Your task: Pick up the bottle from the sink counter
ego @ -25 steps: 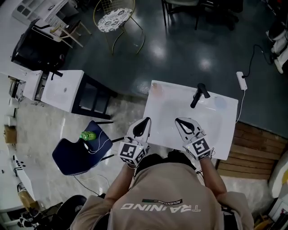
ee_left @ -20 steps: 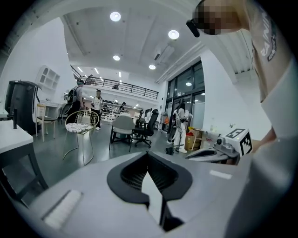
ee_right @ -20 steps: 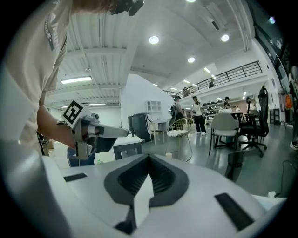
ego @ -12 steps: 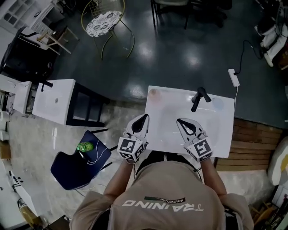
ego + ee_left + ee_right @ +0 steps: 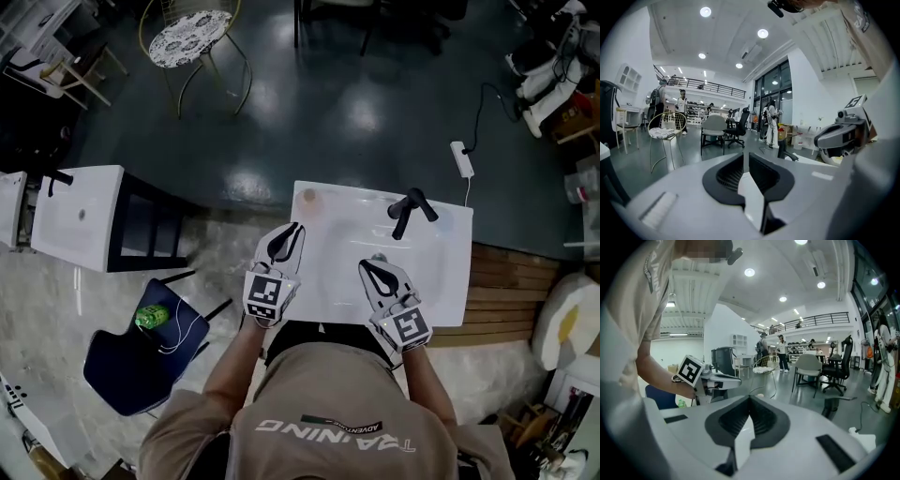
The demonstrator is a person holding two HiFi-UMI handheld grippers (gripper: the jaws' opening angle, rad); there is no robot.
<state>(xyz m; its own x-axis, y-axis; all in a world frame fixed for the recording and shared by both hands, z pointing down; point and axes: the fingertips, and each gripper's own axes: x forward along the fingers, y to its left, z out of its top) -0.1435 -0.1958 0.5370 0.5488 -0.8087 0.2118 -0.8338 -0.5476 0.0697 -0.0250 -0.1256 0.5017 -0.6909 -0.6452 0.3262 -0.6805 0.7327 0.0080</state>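
The white sink counter [image 5: 450, 281] stands in front of me in the head view. A small pale pinkish bottle [image 5: 309, 198], seen from above, stands on its far left corner. My left gripper [image 5: 289, 234] is at the counter's left edge, a short way in front of the bottle, with its jaws shut and nothing in them. In the left gripper view, the left gripper [image 5: 746, 154] points out over the room. My right gripper [image 5: 368, 269] is over the front of the basin, shut and empty. The right gripper [image 5: 750, 398] shows the same in its own view.
A black faucet [image 5: 410, 208] stands at the counter's back. A blue chair [image 5: 122, 361] with a green bottle [image 5: 150, 316] is to the left. A second white sink unit [image 5: 80, 217], a wire chair [image 5: 190, 37] and a power strip [image 5: 459, 157] are on the floor around.
My left gripper has moved forward along the counter's left edge toward the far corner. The right gripper has shifted only slightly. My head view has swung, so the counter sits lower in the picture.
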